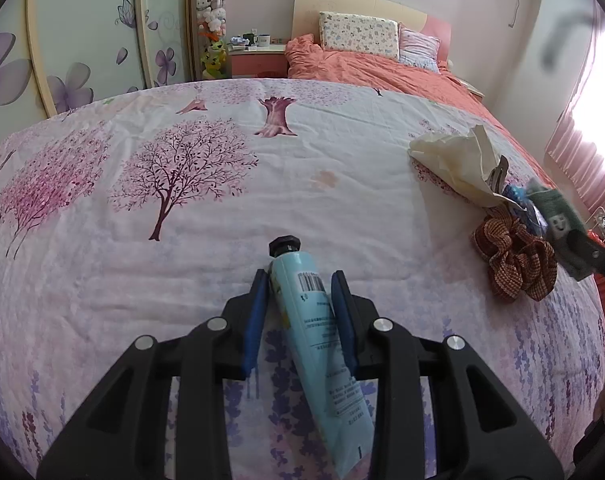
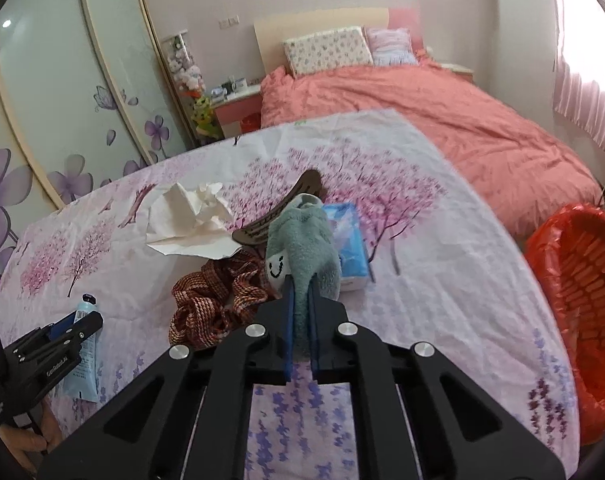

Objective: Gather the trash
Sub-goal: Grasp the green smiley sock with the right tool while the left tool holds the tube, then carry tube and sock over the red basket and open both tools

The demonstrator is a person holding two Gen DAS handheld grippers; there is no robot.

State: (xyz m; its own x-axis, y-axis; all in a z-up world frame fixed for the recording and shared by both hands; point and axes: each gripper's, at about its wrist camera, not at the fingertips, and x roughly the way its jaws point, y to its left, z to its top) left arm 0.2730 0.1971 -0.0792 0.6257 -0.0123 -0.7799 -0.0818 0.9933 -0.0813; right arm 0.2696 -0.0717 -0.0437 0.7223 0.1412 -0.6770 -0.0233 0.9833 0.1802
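Observation:
My left gripper (image 1: 300, 280) is shut on a light blue tube (image 1: 314, 320) with a black cap, held just over the floral sheet; the tube also shows in the right wrist view (image 2: 84, 344). My right gripper (image 2: 300, 292) is shut on a grey-green sock (image 2: 302, 248) with a smiley face, lifted above the sheet; the sock also shows in the left wrist view (image 1: 558, 216). A crumpled white tissue (image 2: 190, 220), a brown hair clip (image 2: 278, 208), a red-brown scrunchie (image 2: 218, 300) and a blue tissue pack (image 2: 350, 240) lie on the sheet. A red-lined bin (image 2: 582, 288) stands at the right.
The floral sheet (image 1: 182, 200) covers a wide flat surface in front of a bed with an orange duvet (image 2: 422, 120). A wardrobe with flower doors (image 2: 62, 120) is on the left. A nightstand (image 1: 258, 56) stands by the headboard. A pink curtain (image 1: 582, 160) hangs at the right.

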